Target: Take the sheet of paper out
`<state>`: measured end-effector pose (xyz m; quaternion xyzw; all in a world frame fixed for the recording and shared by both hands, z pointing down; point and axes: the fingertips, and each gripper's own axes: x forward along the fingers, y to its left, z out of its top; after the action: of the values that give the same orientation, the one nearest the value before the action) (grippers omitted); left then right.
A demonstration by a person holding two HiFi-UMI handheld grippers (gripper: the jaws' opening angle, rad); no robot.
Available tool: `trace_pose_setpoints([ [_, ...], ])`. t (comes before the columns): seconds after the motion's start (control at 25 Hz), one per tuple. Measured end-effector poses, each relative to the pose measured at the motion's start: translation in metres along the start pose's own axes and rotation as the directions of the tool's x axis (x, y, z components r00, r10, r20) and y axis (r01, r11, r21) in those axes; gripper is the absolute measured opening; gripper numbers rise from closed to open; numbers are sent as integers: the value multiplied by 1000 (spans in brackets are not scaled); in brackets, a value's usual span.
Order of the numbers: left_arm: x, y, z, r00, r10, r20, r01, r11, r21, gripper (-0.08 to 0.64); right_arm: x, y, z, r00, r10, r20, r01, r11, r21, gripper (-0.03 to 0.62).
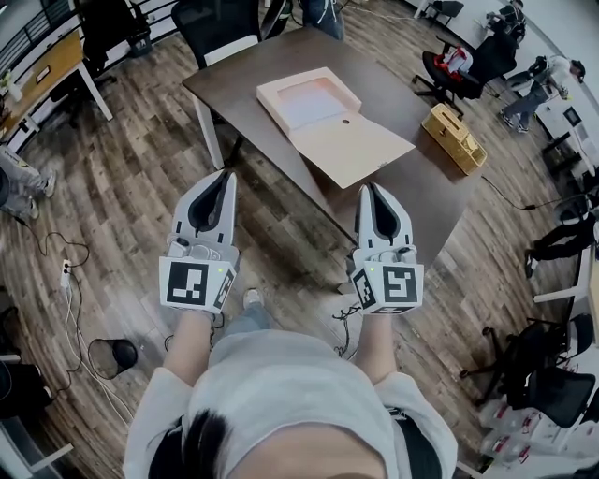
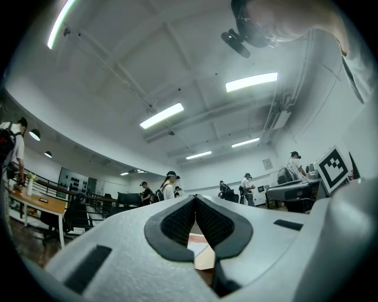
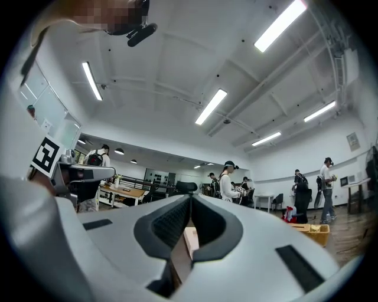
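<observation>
left hand-held gripper (image 1: 227,178): I see jaws pressed together, empty, over the floor (image 1: 140,187) | sheet of paper (image 1: 312,105): in the open file box (image 1: 356,148) on the desk (image 1: 234,75), beyond both grippers | right hand-held gripper (image 1: 369,189): jaws together, empty

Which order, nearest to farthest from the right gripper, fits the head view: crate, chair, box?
1. box: open on the table, just ahead of the right gripper.
2. crate: at the table's right edge.
3. chair: beyond the table's far end.
</observation>
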<state>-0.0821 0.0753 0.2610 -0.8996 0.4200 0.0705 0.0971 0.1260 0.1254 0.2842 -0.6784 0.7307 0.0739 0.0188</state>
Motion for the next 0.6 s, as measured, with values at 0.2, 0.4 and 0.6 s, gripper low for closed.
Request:
trace_pose_setpoints([
  [0.2, 36, 34, -8, 999, -40, 2, 40, 999, 0, 9, 45, 3, -2, 999, -32, 1, 32, 999, 1, 17],
  [0.4, 66, 65, -14, 998, -67, 16, 67, 998, 0, 9, 83, 7, -3, 998, -56, 8, 56, 998, -10, 17],
  [0.6, 93, 98, -25, 996, -89, 30, 89, 996, -5, 9, 121, 11, -8, 996, -84, 8, 84, 996, -6, 17],
])
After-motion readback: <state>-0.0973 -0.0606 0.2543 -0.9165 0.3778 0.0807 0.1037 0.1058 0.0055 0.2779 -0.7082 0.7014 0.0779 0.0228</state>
